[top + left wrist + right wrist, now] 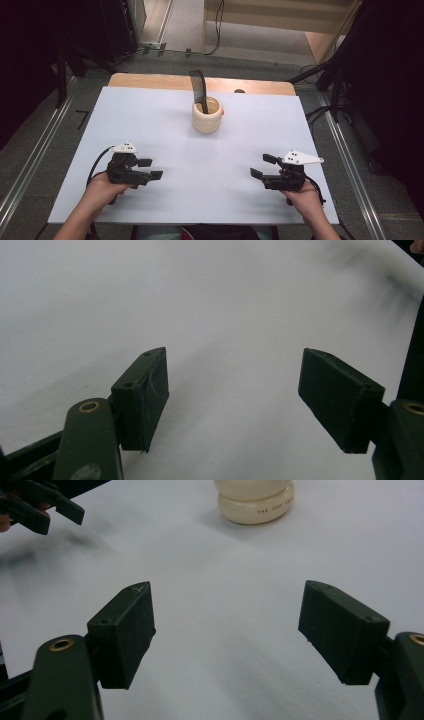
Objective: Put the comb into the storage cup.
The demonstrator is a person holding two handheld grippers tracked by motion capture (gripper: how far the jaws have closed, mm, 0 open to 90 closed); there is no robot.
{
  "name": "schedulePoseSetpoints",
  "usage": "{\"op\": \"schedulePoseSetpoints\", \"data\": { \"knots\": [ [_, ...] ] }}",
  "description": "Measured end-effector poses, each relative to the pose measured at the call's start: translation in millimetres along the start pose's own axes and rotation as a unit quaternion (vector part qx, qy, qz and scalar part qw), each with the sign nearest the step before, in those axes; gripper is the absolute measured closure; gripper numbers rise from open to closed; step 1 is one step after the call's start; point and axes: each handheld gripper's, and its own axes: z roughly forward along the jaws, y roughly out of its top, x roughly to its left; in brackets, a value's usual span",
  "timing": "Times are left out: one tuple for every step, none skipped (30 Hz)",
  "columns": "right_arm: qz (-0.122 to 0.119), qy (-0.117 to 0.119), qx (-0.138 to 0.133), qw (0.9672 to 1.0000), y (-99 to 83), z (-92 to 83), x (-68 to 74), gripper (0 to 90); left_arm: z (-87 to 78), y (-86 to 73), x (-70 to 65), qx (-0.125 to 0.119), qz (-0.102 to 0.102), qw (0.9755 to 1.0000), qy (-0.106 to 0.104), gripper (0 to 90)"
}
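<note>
1. Both grippers rest on the white counter (165, 125), jaws apart, nothing between them: left gripper (150, 169), right gripper (263, 165).
2. High view adds the cream ribbed wooden cup (207, 116) mid-counter, well apart from both, holding an upright black comb (199, 90).
3. Right gripper view (225, 625) catches the cup's base, with small red lettering.

Cream pot (255, 500) cut off at twelve o'clock; comb's (199, 91) lower end hidden inside pot; lettering unreadable.
</note>
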Motion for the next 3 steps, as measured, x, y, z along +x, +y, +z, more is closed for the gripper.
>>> {"op": "schedulePoseSetpoints", "data": {
  "knots": [
    [0.0,0.001,0.0,1.0,0.0,0.1,0.0,20.4,0.0,0.0,0.0,0.0,0.0,1.0,0.0,29.1],
    [0.002,0.001,-0.001,1.0,0.1,0.2,0.0,20.0,0.1,0.0,0.1,0.0,0.0,1.0,0.0,29.1],
    [0.004,0.001,-0.001,1.0,0.2,0.2,-0.3,18.4,0.3,0.0,0.3,0.0,-0.001,1.0,-0.001,29.1]
  ]
}}
